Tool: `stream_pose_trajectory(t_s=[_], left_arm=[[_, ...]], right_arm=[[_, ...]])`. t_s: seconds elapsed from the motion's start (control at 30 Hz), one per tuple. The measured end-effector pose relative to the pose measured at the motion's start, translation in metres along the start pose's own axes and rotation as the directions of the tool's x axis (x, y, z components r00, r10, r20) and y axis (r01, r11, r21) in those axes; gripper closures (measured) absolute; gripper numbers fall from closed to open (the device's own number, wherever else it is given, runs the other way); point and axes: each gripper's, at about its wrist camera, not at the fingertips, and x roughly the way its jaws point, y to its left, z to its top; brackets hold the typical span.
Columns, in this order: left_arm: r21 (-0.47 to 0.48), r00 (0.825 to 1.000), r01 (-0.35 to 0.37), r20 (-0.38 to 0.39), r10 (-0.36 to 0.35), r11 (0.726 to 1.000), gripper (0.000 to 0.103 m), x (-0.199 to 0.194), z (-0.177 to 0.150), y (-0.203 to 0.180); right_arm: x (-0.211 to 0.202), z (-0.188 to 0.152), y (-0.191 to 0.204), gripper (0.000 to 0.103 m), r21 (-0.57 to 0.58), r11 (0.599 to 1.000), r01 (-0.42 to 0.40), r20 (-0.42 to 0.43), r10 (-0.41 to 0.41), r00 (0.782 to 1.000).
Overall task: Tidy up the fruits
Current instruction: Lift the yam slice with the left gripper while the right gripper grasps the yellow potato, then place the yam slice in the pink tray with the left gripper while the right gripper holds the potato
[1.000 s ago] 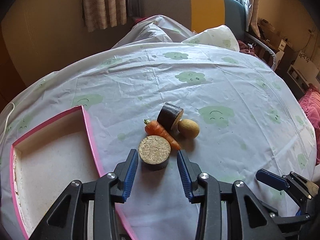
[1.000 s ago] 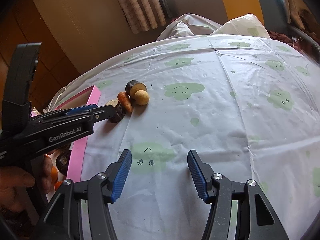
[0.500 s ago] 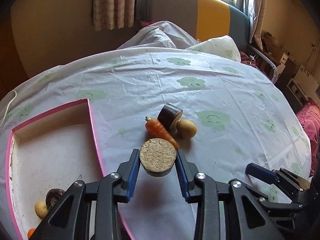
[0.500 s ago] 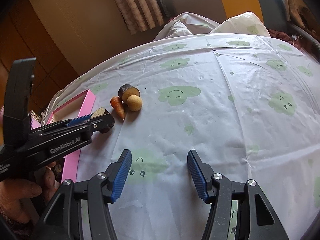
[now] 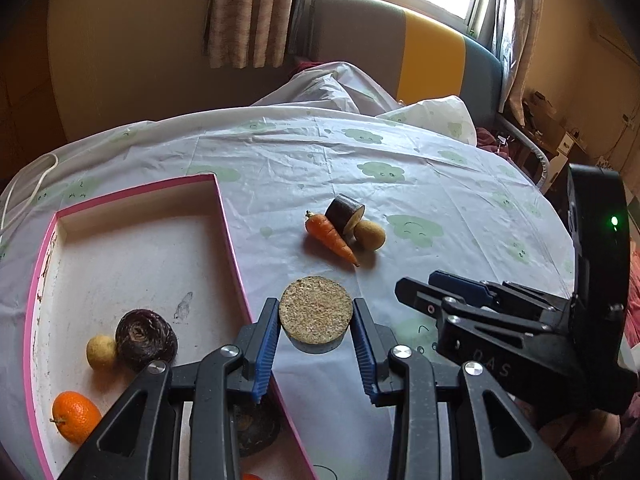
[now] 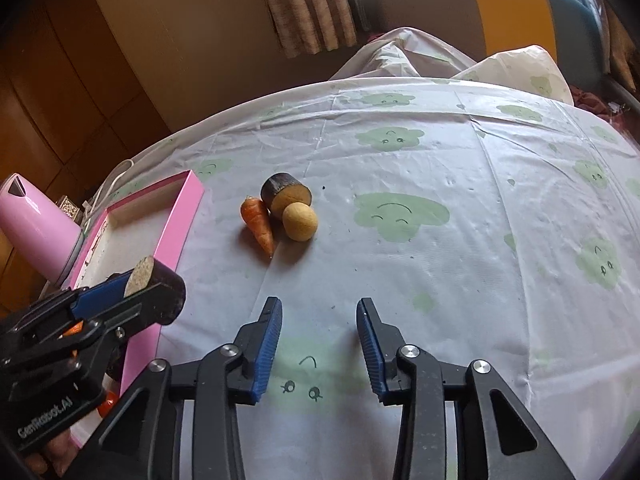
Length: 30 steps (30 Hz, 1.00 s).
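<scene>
My left gripper [image 5: 316, 344] is shut on a dark-skinned round slice [image 5: 316, 308] with a tan speckled cut face, held above the cloth beside the right rim of the pink tray [image 5: 229, 236]. The right wrist view shows that slice [image 6: 154, 284] at the left, over the tray's edge [image 6: 188, 204]. On the cloth farther off lie a carrot [image 5: 331, 237], a dark cut chunk [image 5: 343, 210] and a round yellow fruit [image 5: 369, 234], all touching. My right gripper [image 6: 319, 344] hovers short of the carrot [image 6: 259, 226] and yellow fruit [image 6: 300, 222]; its jaws are closing with nothing between them.
The tray holds an orange [image 5: 76, 416], a dark round piece [image 5: 146, 338], a small yellow fruit [image 5: 100, 352] and another dark item [image 5: 256, 428] under my left fingers. A pink bottle [image 6: 36, 228] stands left of the tray. A white cable [image 5: 28, 188] hangs at the table's left edge.
The left jaws closed on the round slice and lifted it off the cloth towards the tray. The right gripper drew nearer the fruit group and its jaws narrowed.
</scene>
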Motion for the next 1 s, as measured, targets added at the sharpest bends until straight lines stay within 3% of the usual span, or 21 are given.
stream_pose_trajectory(t_s=[0.5,0.57,1.0], left_arm=[[-0.042,1.0,0.003,0.024,-0.002,0.999,0.067,-0.014,-0.01,0.009],[-0.046,1.0,0.003,0.025,-0.002,0.999,0.067,-0.015,-0.011,0.01],[-0.041,0.999,0.003,0.05,-0.001,0.999,0.067,-0.031,-0.019,0.002]], right_arm=[[0.048,0.047,0.017,0.067,-0.086,0.996,0.038,-0.036,-0.041,0.999],[0.049,0.047,0.017,0.078,-0.094,0.995,0.04,-0.042,-0.044,0.998],[0.011,0.008,-0.002,0.078,-0.021,0.999,0.036,-0.06,-0.037,0.998]])
